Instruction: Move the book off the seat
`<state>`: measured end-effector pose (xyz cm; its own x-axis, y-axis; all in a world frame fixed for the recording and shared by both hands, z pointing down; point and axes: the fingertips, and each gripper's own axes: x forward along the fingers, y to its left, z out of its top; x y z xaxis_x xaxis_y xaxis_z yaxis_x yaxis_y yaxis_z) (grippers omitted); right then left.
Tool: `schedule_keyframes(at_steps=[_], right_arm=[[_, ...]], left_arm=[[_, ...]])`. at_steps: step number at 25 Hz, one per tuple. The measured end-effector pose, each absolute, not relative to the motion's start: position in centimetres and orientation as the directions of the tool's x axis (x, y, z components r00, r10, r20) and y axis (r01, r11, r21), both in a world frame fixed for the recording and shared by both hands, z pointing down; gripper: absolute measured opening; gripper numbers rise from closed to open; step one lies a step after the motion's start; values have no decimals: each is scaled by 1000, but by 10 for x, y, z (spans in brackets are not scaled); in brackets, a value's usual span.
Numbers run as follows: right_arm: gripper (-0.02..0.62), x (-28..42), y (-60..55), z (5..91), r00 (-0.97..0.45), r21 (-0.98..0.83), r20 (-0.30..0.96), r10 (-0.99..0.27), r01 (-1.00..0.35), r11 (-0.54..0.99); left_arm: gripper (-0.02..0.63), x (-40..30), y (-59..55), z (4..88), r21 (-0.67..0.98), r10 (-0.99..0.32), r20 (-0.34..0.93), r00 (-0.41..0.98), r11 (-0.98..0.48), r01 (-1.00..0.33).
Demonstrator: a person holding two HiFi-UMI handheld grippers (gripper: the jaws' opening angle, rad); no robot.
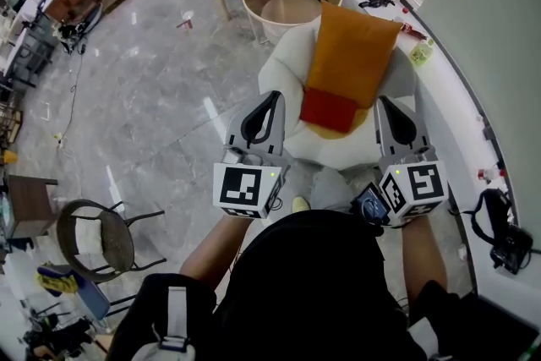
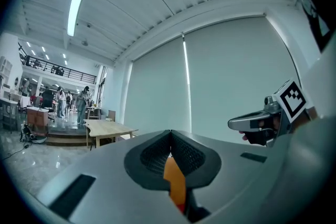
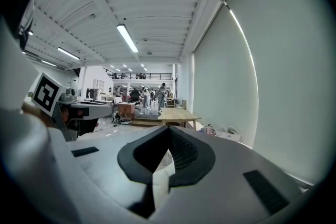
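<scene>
My left gripper (image 1: 273, 97): pressed together, holds nothing | my right gripper (image 1: 385, 102): same | red book (image 1: 330, 109): flat on seat (image 1: 283, 82), long side across

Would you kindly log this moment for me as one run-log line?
left gripper: shut, empty | right gripper: shut, empty | red book: on white chair seat, not held

Open floor (image 1: 144, 97) lies left of the seat (image 1: 283, 89); a round tub (image 1: 287, 4) blocks behind it.
</scene>
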<state>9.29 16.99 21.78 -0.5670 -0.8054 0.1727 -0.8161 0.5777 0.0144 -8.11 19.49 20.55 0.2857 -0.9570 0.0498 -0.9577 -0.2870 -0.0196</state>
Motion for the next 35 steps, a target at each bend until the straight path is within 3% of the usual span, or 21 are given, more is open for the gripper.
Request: schedule_keyframes(at_steps=[35], right_arm=[[14, 149, -21, 245, -583, -37, 187, -790, -808, 588]], left_arm=[[11, -22, -2, 213, -74, -947, 123, 298, -309, -948]])
